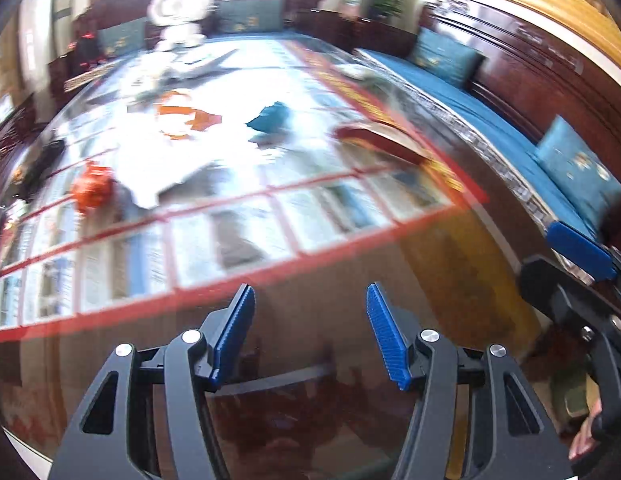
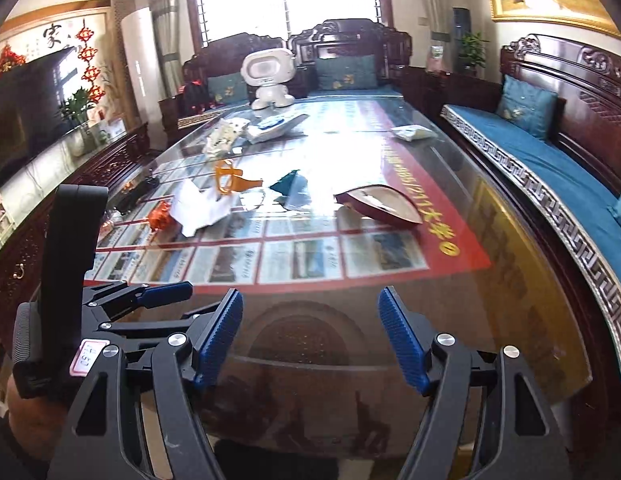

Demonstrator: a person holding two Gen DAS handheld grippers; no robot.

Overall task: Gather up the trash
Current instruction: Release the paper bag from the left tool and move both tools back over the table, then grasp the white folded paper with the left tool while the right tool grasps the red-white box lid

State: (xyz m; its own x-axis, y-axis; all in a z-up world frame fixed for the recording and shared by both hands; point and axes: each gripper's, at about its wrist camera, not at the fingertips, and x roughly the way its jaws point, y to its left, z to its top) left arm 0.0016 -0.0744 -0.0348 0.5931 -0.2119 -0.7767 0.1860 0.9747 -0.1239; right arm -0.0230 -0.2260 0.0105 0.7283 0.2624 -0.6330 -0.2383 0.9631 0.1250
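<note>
Trash lies mid-way down a long glass-topped table [image 2: 490,280]: a crumpled white paper [image 2: 200,210], an orange wrapper [image 2: 230,180], a small red crumpled wrapper [image 2: 161,216] and a teal scrap [image 2: 290,186]. A shallow dark red dish [image 2: 380,204] sits to their right. The blurred left wrist view shows the same red wrapper [image 1: 92,190], orange wrapper [image 1: 178,118], teal scrap [image 1: 270,117] and dish [image 1: 378,140]. My left gripper [image 1: 309,292] and right gripper [image 2: 310,294] hang side by side over the near end of the table, well short of the trash. Both are open and empty.
A white toy robot [image 2: 268,76] stands at the table's far end with white items [image 2: 270,126] before it, and a pale packet [image 2: 412,132] lies far right. A blue-cushioned wooden bench [image 2: 550,168] runs along the right side. A dark cabinet [image 2: 50,208] lines the left.
</note>
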